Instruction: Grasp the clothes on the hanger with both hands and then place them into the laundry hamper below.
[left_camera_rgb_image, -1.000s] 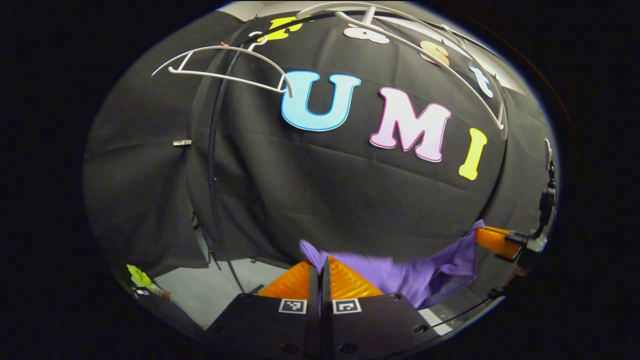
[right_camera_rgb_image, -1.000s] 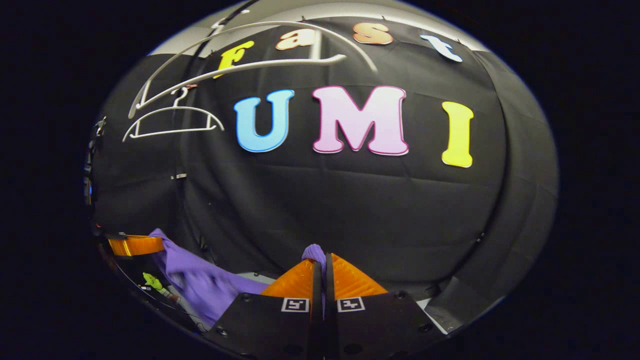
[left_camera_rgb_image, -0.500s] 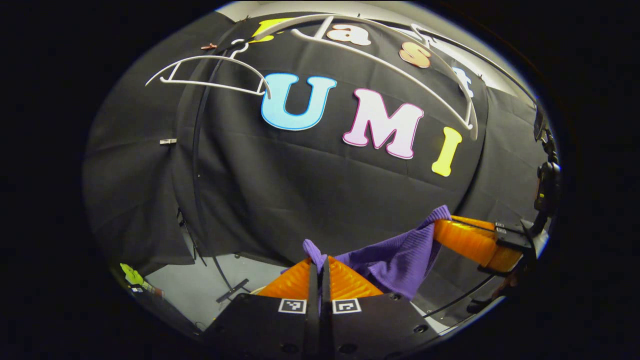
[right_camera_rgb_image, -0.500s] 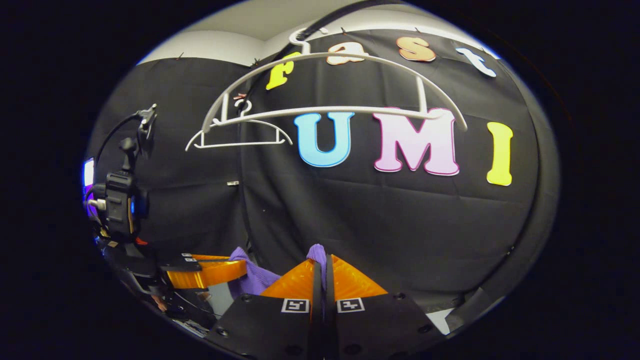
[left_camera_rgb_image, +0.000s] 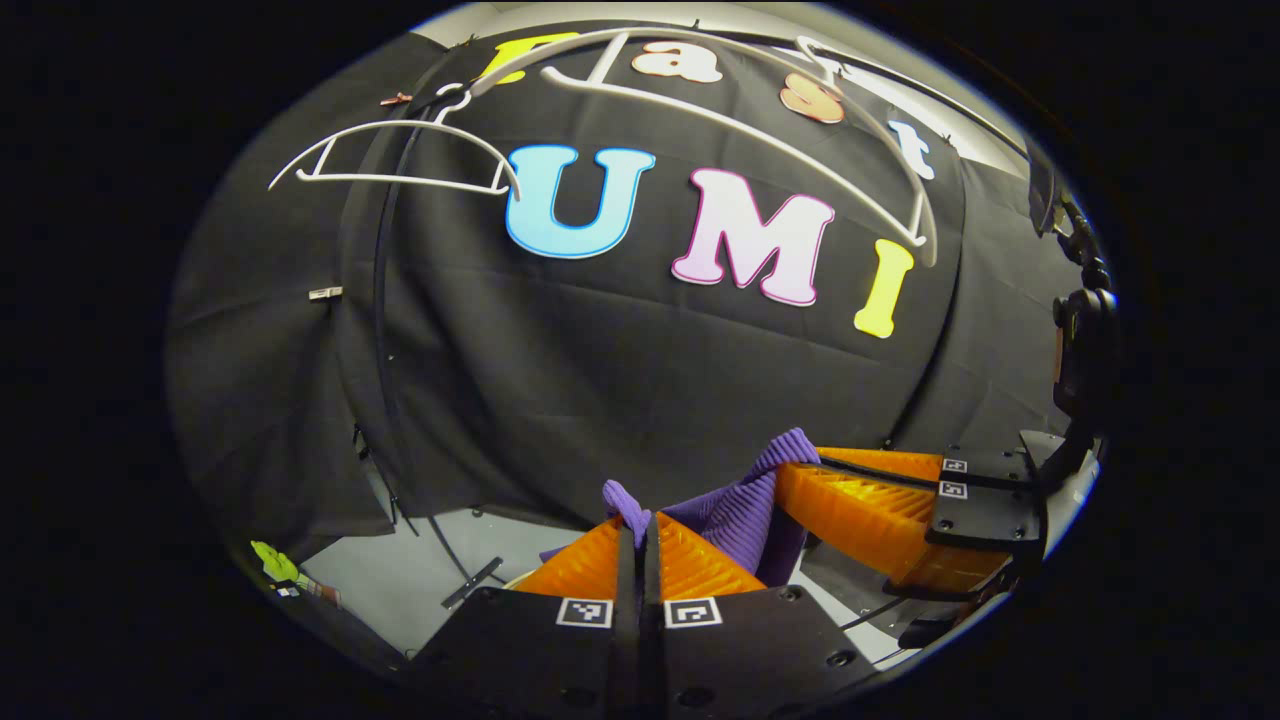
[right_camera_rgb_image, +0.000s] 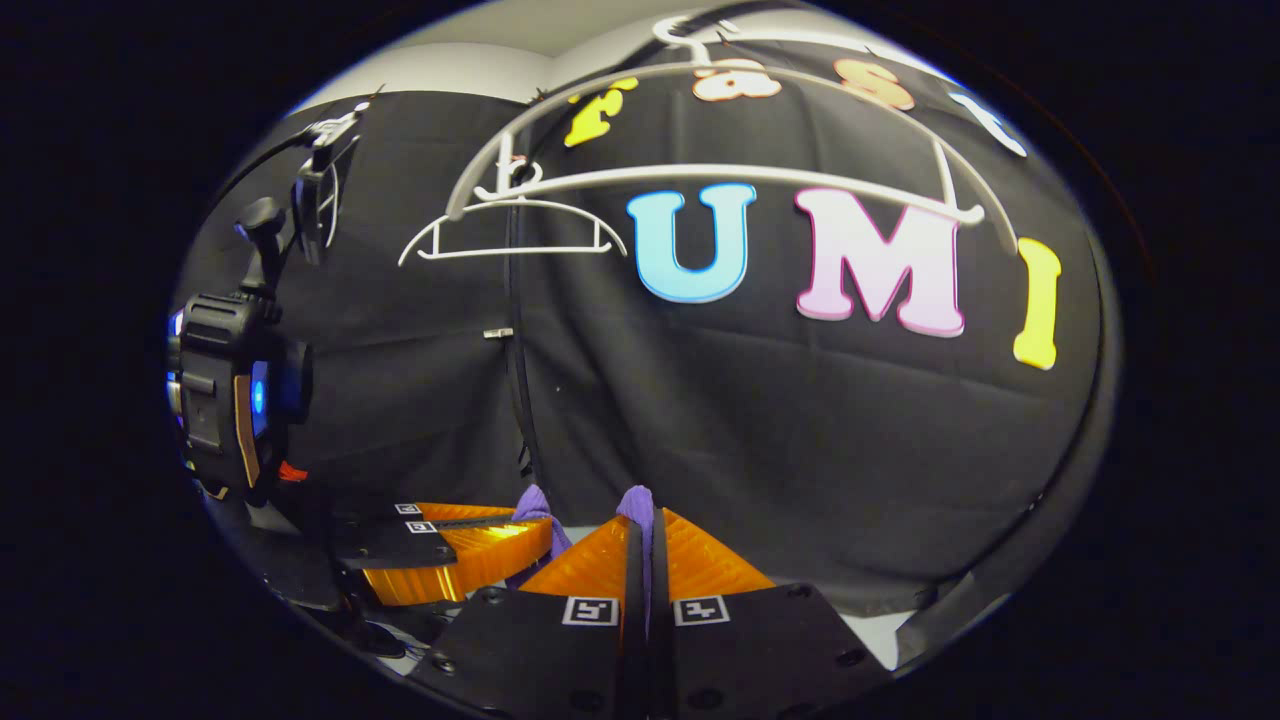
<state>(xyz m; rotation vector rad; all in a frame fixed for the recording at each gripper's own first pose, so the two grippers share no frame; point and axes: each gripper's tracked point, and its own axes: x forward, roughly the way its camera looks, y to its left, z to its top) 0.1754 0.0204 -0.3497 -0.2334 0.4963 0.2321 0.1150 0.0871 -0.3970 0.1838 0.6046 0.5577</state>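
Note:
A purple ribbed garment (left_camera_rgb_image: 745, 505) hangs bunched between both grippers, below and clear of the hangers. My left gripper (left_camera_rgb_image: 640, 520) is shut on one corner, and a purple tuft sticks up between its fingers. Close on its right, my right gripper (left_camera_rgb_image: 792, 468) pinches the other end. In the right gripper view my right gripper (right_camera_rgb_image: 645, 515) is shut on a purple tuft (right_camera_rgb_image: 636, 500), with the left gripper (right_camera_rgb_image: 545, 522) just to its left holding more cloth. A large bare white hanger (left_camera_rgb_image: 760, 135) (right_camera_rgb_image: 720, 175) hangs overhead. I cannot see the hamper.
A smaller white hanger (left_camera_rgb_image: 390, 150) (right_camera_rgb_image: 510, 225) hangs farther back on a thin black rack pole (left_camera_rgb_image: 378, 300) (right_camera_rgb_image: 515, 360). Grey floor (left_camera_rgb_image: 400, 575) lies below, with a small green thing (left_camera_rgb_image: 272, 558) at its left edge.
The two grippers have come close together, so the purple garment went from a stretched span to a bunched fold between them. Both stay shut on it.

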